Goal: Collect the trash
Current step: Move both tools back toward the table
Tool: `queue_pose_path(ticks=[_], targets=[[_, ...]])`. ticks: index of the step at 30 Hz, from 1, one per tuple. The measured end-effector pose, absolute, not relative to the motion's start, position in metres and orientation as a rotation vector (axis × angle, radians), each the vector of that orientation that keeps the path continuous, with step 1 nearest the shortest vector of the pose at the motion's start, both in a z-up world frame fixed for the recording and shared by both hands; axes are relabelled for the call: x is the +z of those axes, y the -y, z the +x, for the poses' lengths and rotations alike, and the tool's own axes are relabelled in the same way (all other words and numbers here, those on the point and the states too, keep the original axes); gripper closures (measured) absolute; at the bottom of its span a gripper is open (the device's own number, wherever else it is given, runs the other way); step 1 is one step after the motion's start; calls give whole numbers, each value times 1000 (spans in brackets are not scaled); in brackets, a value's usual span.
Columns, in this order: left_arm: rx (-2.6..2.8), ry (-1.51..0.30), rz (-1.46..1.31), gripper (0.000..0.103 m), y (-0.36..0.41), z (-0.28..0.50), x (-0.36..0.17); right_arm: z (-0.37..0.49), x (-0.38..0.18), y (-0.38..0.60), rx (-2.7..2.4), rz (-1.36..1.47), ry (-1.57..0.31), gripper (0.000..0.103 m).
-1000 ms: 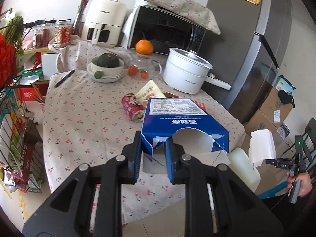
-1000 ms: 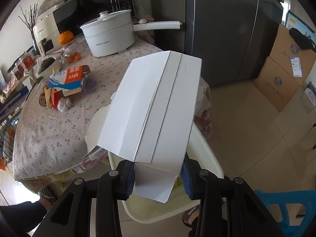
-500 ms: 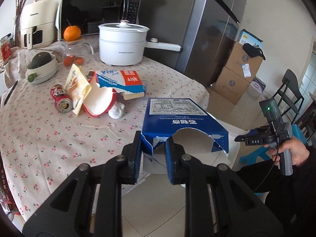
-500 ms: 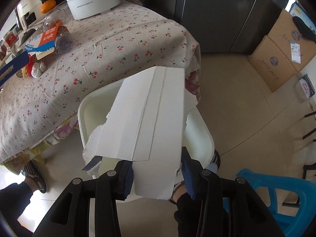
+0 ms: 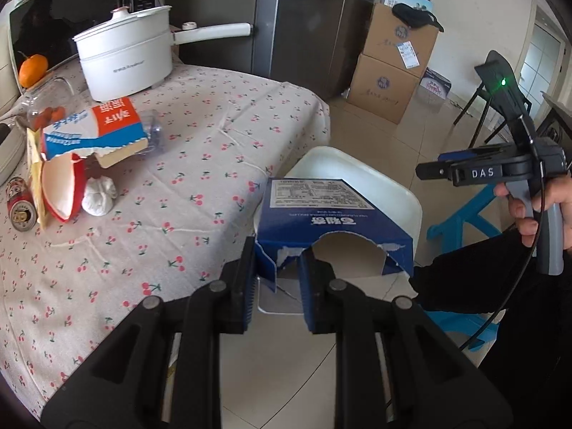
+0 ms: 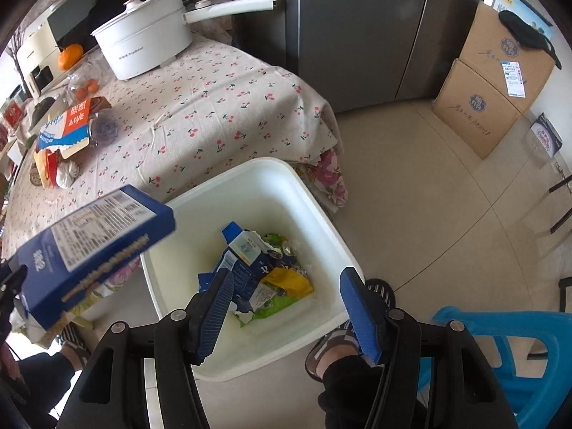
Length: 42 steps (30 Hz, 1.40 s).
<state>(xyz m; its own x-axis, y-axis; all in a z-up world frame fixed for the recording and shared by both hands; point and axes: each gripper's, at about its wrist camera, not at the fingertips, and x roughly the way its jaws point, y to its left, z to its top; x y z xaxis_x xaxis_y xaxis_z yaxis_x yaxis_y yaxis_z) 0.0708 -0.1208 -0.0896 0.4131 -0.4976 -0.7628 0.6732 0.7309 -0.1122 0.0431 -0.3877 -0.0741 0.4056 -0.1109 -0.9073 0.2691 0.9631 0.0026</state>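
My left gripper (image 5: 277, 268) is shut on the torn edge of a blue cardboard box (image 5: 332, 221), which hangs over the near rim of the white bin (image 5: 357, 171) on the floor. In the right wrist view the same blue box (image 6: 93, 246) hangs at the left of the bin (image 6: 250, 178). My right gripper (image 6: 286, 286) is above the bin. Its jaws are opening and nothing is between them. Torn cartons and wrappers (image 6: 264, 271) lie in the bin. On the table lie a red-and-blue carton (image 5: 96, 132), a red can (image 5: 21, 207) and a crumpled white paper (image 5: 98, 198).
A white pot (image 5: 125, 60) with a long handle stands at the back of the cherry-print table (image 5: 214, 164). Stacked cardboard boxes (image 5: 389, 71) stand beside the dark fridge. A blue plastic stool (image 6: 500, 339) and a person's sandalled foot (image 6: 336, 354) are right of the bin.
My left gripper swung the blue box from over the table to the bin. The right gripper's jaws spread and the white cardboard sheet is gone from them.
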Motion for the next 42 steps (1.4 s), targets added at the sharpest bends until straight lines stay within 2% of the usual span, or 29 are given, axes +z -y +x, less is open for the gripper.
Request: queue_pose_path(ticks=[12,14,16,17,33,37,40,42], targets=[[-799,-918,295,77,167,77,-113,41,-75,393,-241,178,-1126,38],[-793,-926,290,64,169,78,-113,41,-76,394,-242,181,-1127,36],[-773,-915,288,31,167,79,-111,41,-76,394,-241,183,-1127,35],[-760,-902,287,28,165,79,-109,41,-76,394,-240,184,-1127,35],[-589,-919,225,20,107,95,-99,49,-73,377,-210,173,-1120,32],[-522,-917,192,7,81,100,-96,56,-70,363,-181,170,-1113,29],[-456,-911,172,0,59,105,-94,63,-67,349,-156,152,-1105,27],[-401,-906,160,1,42,111,-94,68,-65,339,-139,138,-1101,26]])
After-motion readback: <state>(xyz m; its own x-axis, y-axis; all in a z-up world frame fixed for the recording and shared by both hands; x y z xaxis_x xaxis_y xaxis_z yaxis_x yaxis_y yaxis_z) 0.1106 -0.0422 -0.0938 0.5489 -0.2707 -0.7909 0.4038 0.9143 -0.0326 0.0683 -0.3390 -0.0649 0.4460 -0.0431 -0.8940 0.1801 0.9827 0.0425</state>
